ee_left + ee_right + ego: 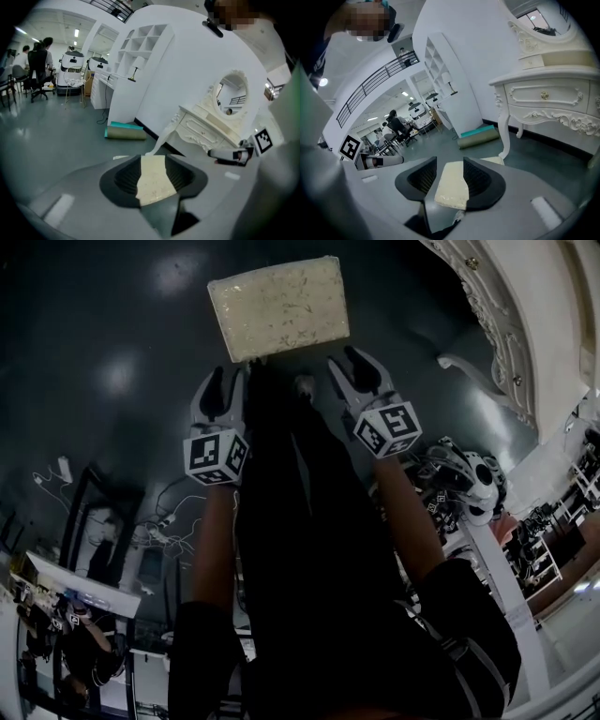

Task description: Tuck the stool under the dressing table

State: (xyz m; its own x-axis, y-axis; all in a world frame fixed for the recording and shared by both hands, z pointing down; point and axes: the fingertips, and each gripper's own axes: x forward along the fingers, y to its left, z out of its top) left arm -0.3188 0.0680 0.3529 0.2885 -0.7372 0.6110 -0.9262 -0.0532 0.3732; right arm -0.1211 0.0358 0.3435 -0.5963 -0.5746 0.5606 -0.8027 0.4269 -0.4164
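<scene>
From overhead only, stool (278, 307) shows whole.

Stool (278, 307) legs hiding under cushion in head view. Dressing table (544, 306) running off right edge. Left gripper (153, 161), right gripper (450, 161) each masking most of seat in own view.

The stool (278, 307) has a rectangular cream cushion with a faint speckled pattern. Its seat is level and its legs are hidden beneath it. It stands out from the dressing table (502, 334), not under it. The dressing table is white, with carved scrollwork, curved legs and an oval mirror.
</scene>
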